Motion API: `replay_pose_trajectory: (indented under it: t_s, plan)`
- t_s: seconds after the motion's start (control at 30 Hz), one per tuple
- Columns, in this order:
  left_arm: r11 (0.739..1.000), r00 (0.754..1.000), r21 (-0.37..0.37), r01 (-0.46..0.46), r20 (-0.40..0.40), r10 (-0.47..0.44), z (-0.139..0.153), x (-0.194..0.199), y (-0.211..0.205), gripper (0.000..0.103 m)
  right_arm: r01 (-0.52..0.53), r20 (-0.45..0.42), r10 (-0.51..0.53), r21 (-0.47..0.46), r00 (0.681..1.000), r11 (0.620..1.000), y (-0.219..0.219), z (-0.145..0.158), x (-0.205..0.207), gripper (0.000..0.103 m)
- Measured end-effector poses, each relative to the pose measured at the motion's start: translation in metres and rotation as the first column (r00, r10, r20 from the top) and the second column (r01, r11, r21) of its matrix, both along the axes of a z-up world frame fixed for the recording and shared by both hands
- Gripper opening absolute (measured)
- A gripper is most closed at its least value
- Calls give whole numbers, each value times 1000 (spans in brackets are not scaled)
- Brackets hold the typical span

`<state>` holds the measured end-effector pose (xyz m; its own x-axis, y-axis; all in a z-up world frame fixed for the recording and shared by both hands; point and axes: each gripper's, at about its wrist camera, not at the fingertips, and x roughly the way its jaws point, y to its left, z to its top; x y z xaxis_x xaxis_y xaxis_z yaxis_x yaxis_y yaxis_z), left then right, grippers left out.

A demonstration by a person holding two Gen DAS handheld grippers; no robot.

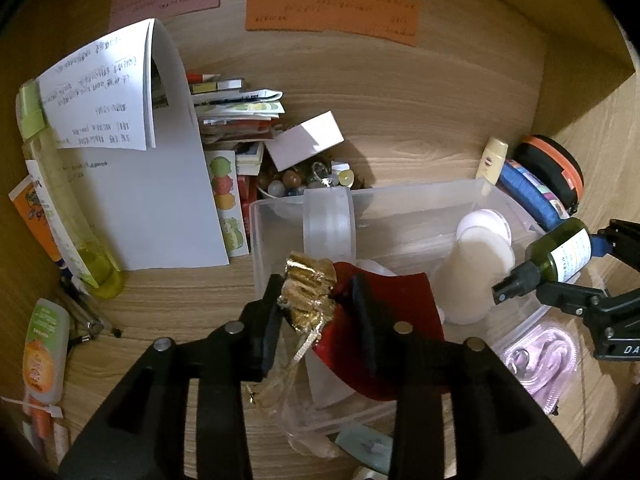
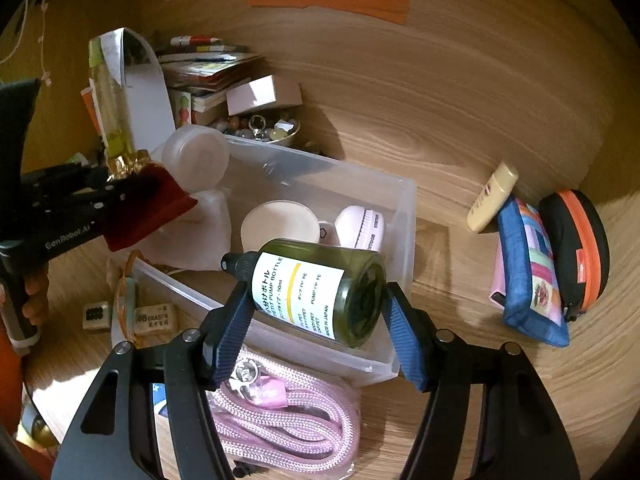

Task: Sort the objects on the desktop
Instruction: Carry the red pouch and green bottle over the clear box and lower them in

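the left gripper [image 1: 316, 308] has its fingers pinched on the gathered gold neck of a red pouch [image 1: 384, 312], held above the clear plastic bin [image 1: 420, 196] at the bin's near left corner, its gold drawstring dangling down. the right gripper [image 2: 316, 300] clamps a small green pump bottle [image 2: 320, 292] lying sideways between its blue pads, hovering over the bin's near edge, black nozzle pointing left. inside the bin sit a round white jar [image 2: 280, 220] and a pale pink brush [image 2: 360, 224]. the pouch looks soft and light, so it will likely sag and swing; the bunched neck is the sensible place to hold it, as the cloth below would slip and fold. the bottle looks rigid, smooth and fairly light, probably slippery on its label, and a grip across the middle of the body seems safer than one on the narrow pump head. a pink cord [image 2: 288, 412] lies on the desk just outside the bin's near wall.
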<state>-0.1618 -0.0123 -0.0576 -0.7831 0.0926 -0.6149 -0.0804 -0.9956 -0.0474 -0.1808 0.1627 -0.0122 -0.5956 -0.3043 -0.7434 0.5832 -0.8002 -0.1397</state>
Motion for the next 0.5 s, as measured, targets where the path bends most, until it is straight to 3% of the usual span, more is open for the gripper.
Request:
replay_pose_trajectory:
  t_s: [0.23,0.5]
  plan:
    - [1000,1000,-12,0,-24,0,8,6,3,54,-6,-2,6,33,1000,999,-4,0,0,62]
    - [1000,1000,-16,6,-30,-6,16,9,3,63,-15,-9,16,73,1000,997,-7,1,4,65]
